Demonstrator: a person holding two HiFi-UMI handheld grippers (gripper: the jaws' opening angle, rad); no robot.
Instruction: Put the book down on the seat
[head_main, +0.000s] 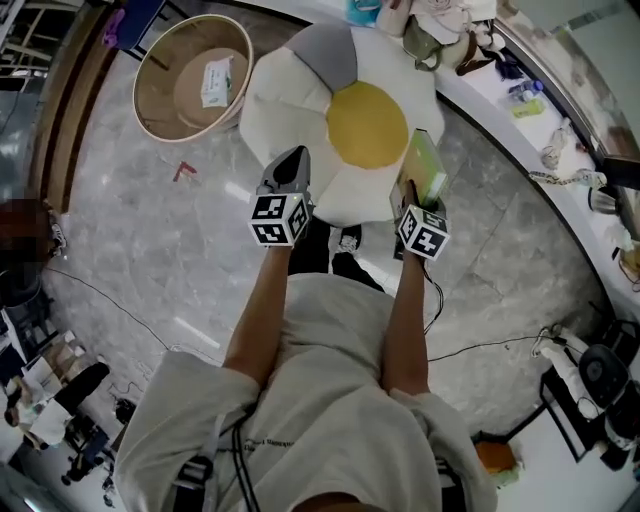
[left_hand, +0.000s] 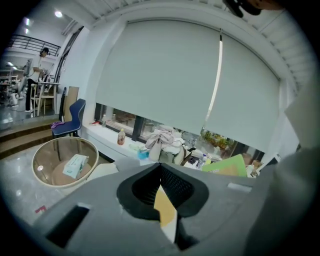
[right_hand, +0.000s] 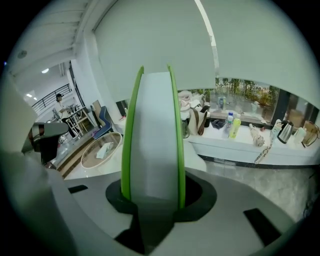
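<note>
**Book clamped in your right tool, at the edge of the seat**

Your right tool (head_main: 407, 192) is gripping the green book (head_main: 425, 166). In the right gripper view the two jaws press on the book's (right_hand: 152, 135) green covers, one on each side, and its pale page edge faces the camera and rises upright out of the tool (right_hand: 152, 202).

From your head view, the book stands at the right edge of the seat (head_main: 285, 95), a flower-shaped cushion with white petals, one grey petal and a yellow centre (head_main: 367, 123). The book is just beside that yellow centre. Whether it touches the cushion cannot be made out.

Your left tool (head_main: 293, 158) points at the near left side of the cushion. In the left gripper view the jaws of the left tool (left_hand: 165, 202) stand a narrow slit apart with nothing between them; only a strip of the cushion's yellow and white shows through the gap. The book (left_hand: 226, 166) shows off to the right in that view.

A round basket (head_main: 150, 100) stands on the marble floor (head_main: 150, 230) to the left of the seat, with a pale packet (head_main: 215, 82) inside it. A white bench (right_hand: 250, 147) along the window carries bottles and a kettle.
</note>
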